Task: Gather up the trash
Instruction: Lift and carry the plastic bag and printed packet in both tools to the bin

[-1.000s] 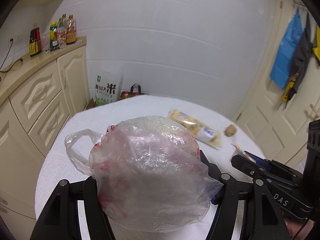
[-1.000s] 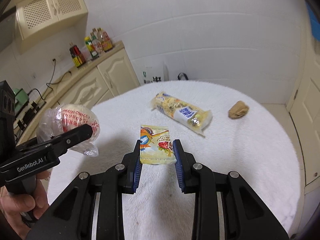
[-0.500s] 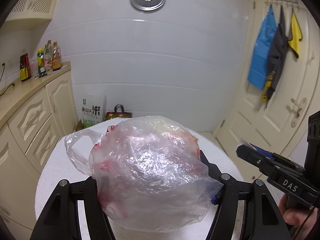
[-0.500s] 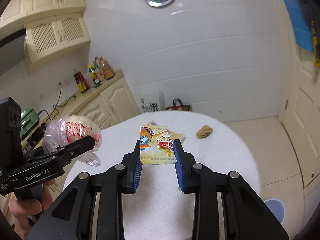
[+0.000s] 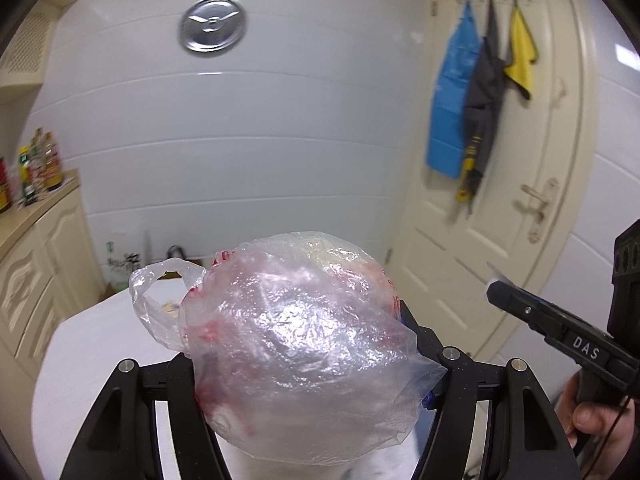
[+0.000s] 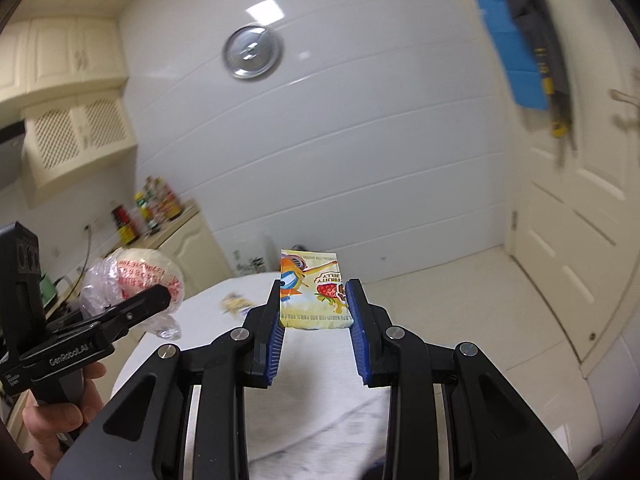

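Note:
My left gripper (image 5: 298,344) is shut on a crumpled clear plastic bag (image 5: 296,356) with red print, held up above the white-clothed round table (image 5: 92,344). The bag hides the fingertips. The same bag shows in the right wrist view (image 6: 136,280), in the left gripper (image 6: 160,296). My right gripper (image 6: 314,300) is shut on a yellow snack wrapper (image 6: 312,292) with a strawberry picture, held upright above the table (image 6: 320,420). The right gripper also shows at the right of the left wrist view (image 5: 500,296). A yellow wrapper (image 6: 236,303) lies far on the table.
Cream cabinets with bottles (image 6: 156,204) on the counter stand to the left. A cream door (image 5: 520,184) with hanging cloths (image 5: 476,92) is at the right. Bags (image 5: 120,268) stand on the floor by the tiled wall. A round metal lid (image 5: 212,24) hangs high on the wall.
Both grippers have risen and tilted up with their loads; the table has dropped low in both views, and the wall and door fill more of them. Both grips are unchanged.

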Action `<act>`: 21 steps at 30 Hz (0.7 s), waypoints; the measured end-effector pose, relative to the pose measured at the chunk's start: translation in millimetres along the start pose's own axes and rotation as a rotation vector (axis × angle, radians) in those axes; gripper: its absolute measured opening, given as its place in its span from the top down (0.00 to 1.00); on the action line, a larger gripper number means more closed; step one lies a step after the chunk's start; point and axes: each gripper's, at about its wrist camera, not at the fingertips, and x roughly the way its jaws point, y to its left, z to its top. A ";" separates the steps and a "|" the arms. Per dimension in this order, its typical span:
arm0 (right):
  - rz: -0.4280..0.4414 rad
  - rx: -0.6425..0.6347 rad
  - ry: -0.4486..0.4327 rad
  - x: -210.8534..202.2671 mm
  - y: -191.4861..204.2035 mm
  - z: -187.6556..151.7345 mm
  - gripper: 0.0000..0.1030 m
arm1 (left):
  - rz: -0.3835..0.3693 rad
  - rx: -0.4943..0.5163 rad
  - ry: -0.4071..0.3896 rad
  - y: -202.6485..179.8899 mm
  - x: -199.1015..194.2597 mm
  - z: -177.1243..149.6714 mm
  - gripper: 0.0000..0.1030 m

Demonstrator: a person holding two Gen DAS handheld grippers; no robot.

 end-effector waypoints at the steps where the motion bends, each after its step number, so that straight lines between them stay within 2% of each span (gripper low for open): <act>1: -0.019 0.010 -0.009 -6.1 -9.8 1.1 0.71 | -0.003 0.004 -0.005 -6.1 3.6 -0.6 0.39; 11: -0.217 0.140 -0.032 -48.8 -115.5 -10.6 0.71 | -0.157 0.097 0.067 -54.9 66.0 2.6 0.39; 21: -0.348 0.320 0.080 -46.5 -223.9 -61.6 0.71 | -0.254 0.191 0.265 -109.4 154.7 -25.4 0.39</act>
